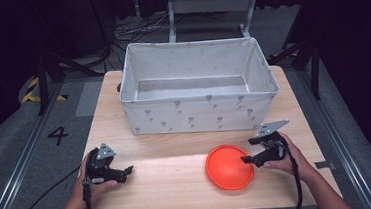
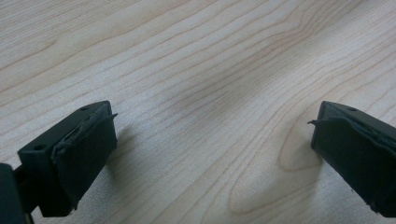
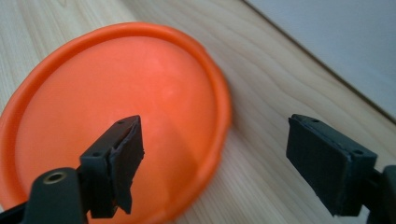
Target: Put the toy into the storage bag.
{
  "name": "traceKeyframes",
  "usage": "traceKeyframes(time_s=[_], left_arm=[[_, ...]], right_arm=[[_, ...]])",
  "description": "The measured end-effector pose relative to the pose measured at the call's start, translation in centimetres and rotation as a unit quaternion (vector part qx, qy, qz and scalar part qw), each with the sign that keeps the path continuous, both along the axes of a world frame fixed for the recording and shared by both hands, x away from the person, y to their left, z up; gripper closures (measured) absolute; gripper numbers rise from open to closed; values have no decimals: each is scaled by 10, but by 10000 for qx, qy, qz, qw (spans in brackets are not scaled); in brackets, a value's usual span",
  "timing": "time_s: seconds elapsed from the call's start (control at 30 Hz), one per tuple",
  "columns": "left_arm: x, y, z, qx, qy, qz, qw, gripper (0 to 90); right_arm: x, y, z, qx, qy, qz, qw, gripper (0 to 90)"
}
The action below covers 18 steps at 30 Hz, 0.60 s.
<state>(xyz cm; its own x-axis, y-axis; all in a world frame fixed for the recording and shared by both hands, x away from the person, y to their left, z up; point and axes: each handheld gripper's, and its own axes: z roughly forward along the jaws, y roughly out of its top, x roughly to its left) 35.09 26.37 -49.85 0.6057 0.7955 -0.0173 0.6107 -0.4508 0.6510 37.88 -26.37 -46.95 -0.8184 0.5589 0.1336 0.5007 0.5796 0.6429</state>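
Observation:
An orange plate (image 1: 228,167) lies upside down on the wooden table (image 1: 169,181), near the front at the right. My right gripper (image 1: 248,158) hovers at the plate's right edge, jaws open and empty. In the right gripper view the orange plate (image 3: 116,102) sits under and beyond the left jaw, and the gripper (image 3: 215,156) stands wide open above its rim. My left gripper (image 1: 127,170) rests at the front left of the table, pointing right. In the left gripper view that gripper (image 2: 212,140) is open over bare wood.
A large white fabric bin (image 1: 198,86) with a small grey pattern stands across the back half of the table, its inside empty. Bare wood lies between the two grippers. Dark floor, cables and a metal frame surround the table.

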Motion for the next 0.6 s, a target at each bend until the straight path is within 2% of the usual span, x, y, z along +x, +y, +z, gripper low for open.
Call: traceKeyframes(time_s=[0.13, 0.33, 0.43, 0.5, 0.6], left_arm=[[0, 0, 0, 0, 0, 0, 10000, 5], [0, 0, 0, -3, 1, 1, 10000, 5], [0, 0, 0, -3, 1, 0, 10000, 5], [0, 0, 0, -2, 1, -2, 10000, 5], [0, 0, 0, -3, 2, -2, 10000, 5]], right_arm=[[5, 14, -8, -157, 81, 58, 9998, 202], [5, 20, -16, -187, 107, 54, 9998, 212], [1, 25, -19, -317, -35, 58, 9995, 197], [0, 26, -19, -303, -72, 22, 9995, 193], [-4, 29, -20, -153, -150, 116, 9997, 306]])
